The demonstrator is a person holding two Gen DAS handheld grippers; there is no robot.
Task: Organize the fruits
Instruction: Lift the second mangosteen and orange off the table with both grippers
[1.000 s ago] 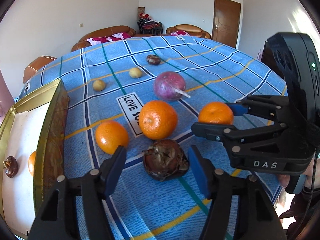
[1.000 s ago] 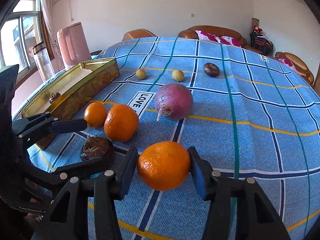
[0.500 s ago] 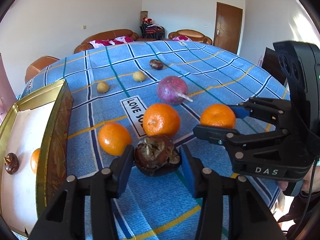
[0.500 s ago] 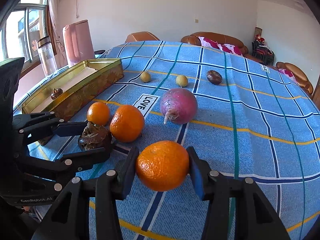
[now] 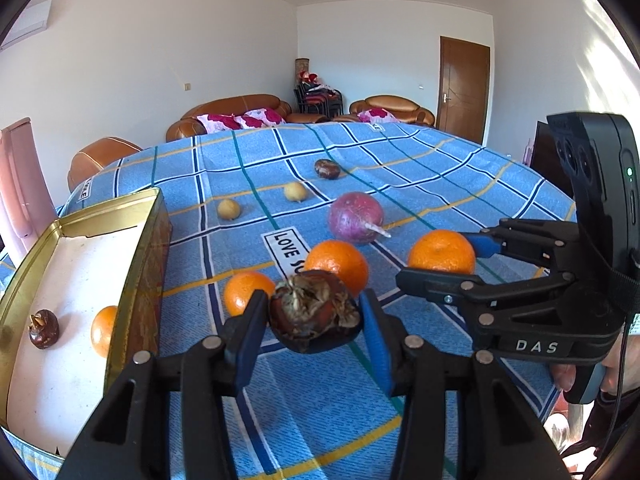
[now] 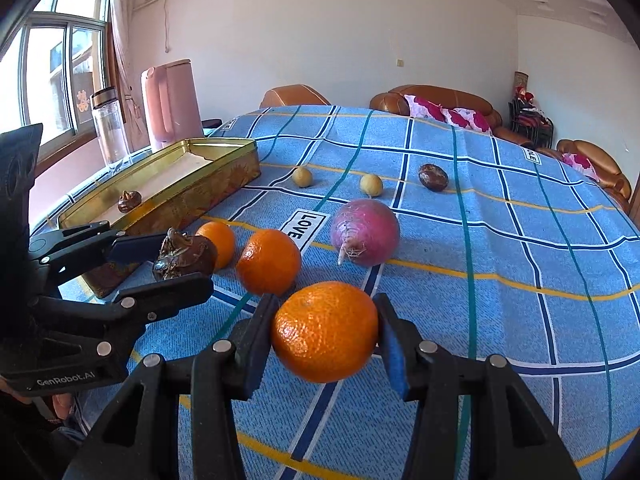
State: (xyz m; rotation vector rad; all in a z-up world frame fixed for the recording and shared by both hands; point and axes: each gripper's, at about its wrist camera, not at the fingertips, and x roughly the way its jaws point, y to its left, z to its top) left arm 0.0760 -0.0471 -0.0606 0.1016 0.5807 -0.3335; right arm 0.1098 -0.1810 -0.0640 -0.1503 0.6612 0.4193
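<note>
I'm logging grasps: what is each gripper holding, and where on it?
Left gripper: dark brown fruit, pinched at its sides. Right gripper: orange, pinched at its sides.

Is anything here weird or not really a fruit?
Yes: the purple-red radish with its pale root tail, lying on the tablecloth among the oranges, is a vegetable. The brown fruit in the left gripper also looks dried and ragged on top.

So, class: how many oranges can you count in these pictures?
4. One orange is held in the right gripper, two lie on the tablecloth, a larger and a smaller, and one sits in the gold tin, partly hidden by its wall; others could be hidden.
</note>
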